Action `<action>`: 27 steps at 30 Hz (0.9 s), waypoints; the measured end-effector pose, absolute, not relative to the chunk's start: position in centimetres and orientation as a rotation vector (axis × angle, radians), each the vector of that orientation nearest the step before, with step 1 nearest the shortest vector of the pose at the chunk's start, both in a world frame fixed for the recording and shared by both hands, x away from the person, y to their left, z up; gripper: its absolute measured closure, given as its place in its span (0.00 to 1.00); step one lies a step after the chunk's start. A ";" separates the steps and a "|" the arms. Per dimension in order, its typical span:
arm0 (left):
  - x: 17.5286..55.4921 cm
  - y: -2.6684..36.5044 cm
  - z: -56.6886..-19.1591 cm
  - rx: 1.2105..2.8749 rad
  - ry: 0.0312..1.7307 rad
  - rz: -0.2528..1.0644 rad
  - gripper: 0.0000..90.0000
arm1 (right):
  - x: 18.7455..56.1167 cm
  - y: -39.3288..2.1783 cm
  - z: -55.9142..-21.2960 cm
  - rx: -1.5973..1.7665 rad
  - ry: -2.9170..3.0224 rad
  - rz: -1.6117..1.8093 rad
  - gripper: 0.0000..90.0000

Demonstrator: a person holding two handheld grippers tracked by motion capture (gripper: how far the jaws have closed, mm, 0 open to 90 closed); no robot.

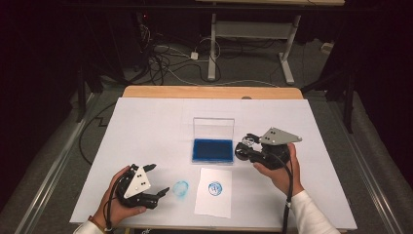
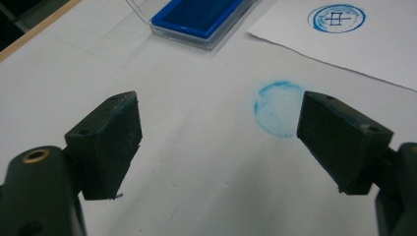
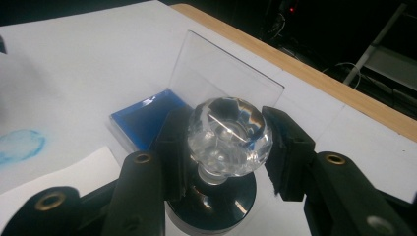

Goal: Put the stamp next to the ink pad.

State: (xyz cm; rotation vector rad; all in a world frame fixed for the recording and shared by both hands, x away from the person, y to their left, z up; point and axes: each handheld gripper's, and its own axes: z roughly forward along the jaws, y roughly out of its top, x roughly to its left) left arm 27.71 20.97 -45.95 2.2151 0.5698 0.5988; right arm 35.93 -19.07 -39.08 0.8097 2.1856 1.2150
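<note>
My right gripper [image 3: 228, 142] clamps the stamp [image 3: 227, 147] by its faceted clear knob, centre-right of the high view, just right of the open blue ink pad [image 1: 212, 150]. My left gripper [image 2: 219, 142] is spread wide, nothing between its jaws, lower left, beside a blue smudge [image 2: 279, 108]. Stamped paper [image 1: 214, 192] lies lower centre.

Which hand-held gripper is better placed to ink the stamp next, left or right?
Right. The right hand-held gripper is already shut on the stamp, beside the open ink pad. The left hand-held gripper is open, holding nothing, over the blue smudge, farther from the pad.
</note>
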 end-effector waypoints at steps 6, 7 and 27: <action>27.3 21.9 -45.9 2.214 0.588 0.613 0.18 | 37.0 -19.0 -39.8 0.839 2.185 1.178 0.63; 27.3 22.1 -45.9 2.211 0.593 0.613 0.18 | 37.2 -19.0 -39.9 0.848 2.184 1.183 0.63; 27.1 23.2 -46.3 2.221 0.626 0.613 0.18 | 40.4 -18.7 -42.7 0.975 2.200 1.063 0.63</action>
